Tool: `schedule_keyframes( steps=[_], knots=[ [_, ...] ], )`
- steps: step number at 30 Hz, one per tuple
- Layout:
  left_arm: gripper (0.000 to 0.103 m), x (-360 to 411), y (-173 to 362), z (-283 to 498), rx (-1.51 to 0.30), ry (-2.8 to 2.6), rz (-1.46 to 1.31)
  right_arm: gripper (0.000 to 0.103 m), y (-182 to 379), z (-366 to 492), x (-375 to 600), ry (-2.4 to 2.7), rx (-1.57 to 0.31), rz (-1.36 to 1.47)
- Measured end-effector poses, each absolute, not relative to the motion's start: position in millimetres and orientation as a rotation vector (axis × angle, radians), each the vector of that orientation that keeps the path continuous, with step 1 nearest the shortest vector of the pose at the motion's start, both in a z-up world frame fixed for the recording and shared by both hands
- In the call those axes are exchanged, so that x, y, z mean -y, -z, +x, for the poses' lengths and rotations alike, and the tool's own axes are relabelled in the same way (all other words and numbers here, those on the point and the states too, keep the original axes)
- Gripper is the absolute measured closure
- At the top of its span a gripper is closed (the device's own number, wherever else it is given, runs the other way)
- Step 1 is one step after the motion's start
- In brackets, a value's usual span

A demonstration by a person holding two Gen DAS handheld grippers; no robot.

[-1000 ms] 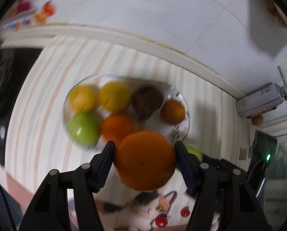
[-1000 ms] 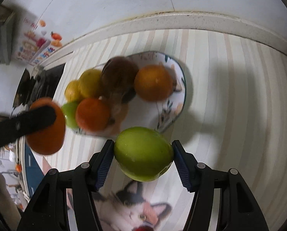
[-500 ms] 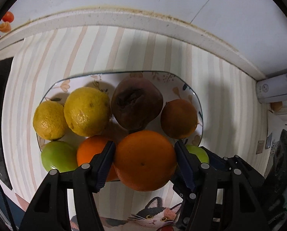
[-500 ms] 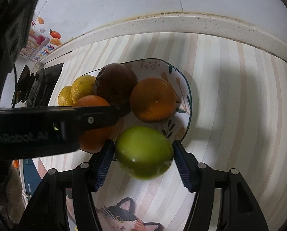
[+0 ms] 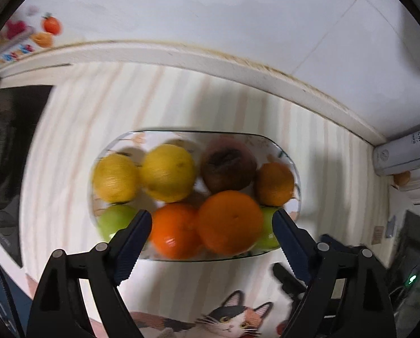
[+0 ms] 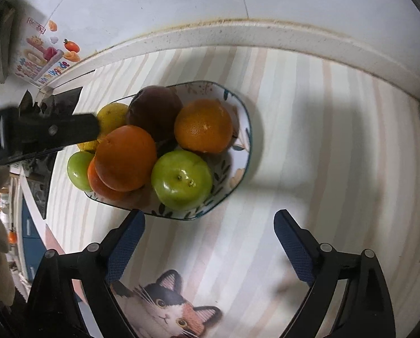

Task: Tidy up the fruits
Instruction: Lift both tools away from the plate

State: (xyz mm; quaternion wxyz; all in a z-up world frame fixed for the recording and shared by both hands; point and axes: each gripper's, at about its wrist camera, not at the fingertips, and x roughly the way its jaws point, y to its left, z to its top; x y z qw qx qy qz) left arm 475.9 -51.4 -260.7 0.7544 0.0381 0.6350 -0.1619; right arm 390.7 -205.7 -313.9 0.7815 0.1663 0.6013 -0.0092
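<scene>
A patterned bowl (image 6: 245, 138) on the striped mat holds several fruits: two yellow lemons (image 5: 167, 173), a dark brown fruit (image 6: 153, 109), oranges (image 6: 125, 157) and green apples (image 6: 181, 180). In the left wrist view the bowl (image 5: 295, 180) lies just ahead, with a large orange (image 5: 229, 222) resting at its front. My left gripper (image 5: 211, 242) is open and empty, drawn back from that orange. My right gripper (image 6: 210, 245) is open and empty, just short of the bowl's near rim. The left gripper's finger (image 6: 55, 132) reaches in from the left.
A white wall ledge (image 6: 266, 32) runs behind the bowl. A cat picture (image 6: 170, 307) is printed on the mat near me. A black stove (image 5: 7, 146) lies left, a white can (image 5: 404, 155) at the right, a colourful carton (image 6: 40, 59) at the back left.
Both grippers opened and let go: the orange and the green apple now rest in the bowl. Both grippers have pulled back a little from the bowl.
</scene>
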Motion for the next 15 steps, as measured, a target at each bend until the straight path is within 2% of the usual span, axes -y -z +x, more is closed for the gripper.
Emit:
schedule_keyframes(
  steps=[15],
  knots=[
    [0.016, 5.6, 231.7, 390.0, -1.218, 0.09, 0.019, 0.008, 245.7, 353.2, 202.1, 0.033, -1.205, 0.135]
  ],
)
